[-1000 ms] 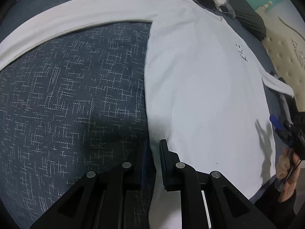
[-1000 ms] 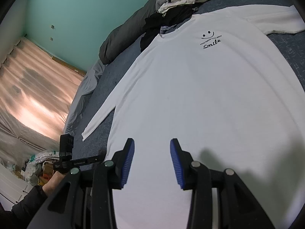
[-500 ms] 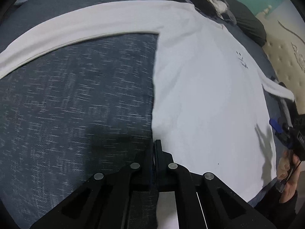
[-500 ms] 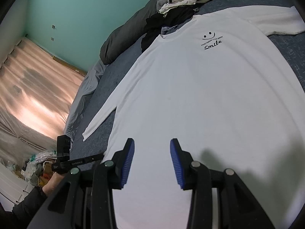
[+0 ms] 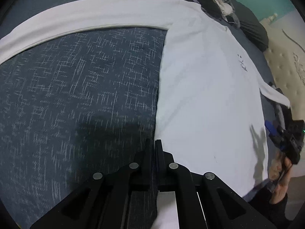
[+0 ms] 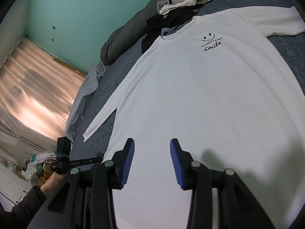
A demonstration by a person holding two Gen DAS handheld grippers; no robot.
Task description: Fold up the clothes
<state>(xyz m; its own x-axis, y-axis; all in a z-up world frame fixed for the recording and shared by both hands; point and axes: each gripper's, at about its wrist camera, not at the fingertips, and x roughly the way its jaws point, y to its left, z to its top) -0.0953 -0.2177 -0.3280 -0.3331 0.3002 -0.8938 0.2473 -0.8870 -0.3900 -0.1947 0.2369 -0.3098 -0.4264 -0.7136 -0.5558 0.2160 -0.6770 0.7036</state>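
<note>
A white long-sleeved shirt [image 6: 200,99] lies flat, sleeves spread, on the dark blue bed [image 5: 80,87]. The left hand-held gripper [image 5: 154,147] is pressed together, pinching the shirt's side edge near the hem. The right hand-held gripper [image 6: 152,156] hovers spread wide over the lower front.

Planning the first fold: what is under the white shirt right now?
The white shirt lies flat on the dark blue patterned bedspread, which shows beside it. Near the collar, a pile of dark clothes sits partly tucked under. Anything beneath the body is covered.
</note>
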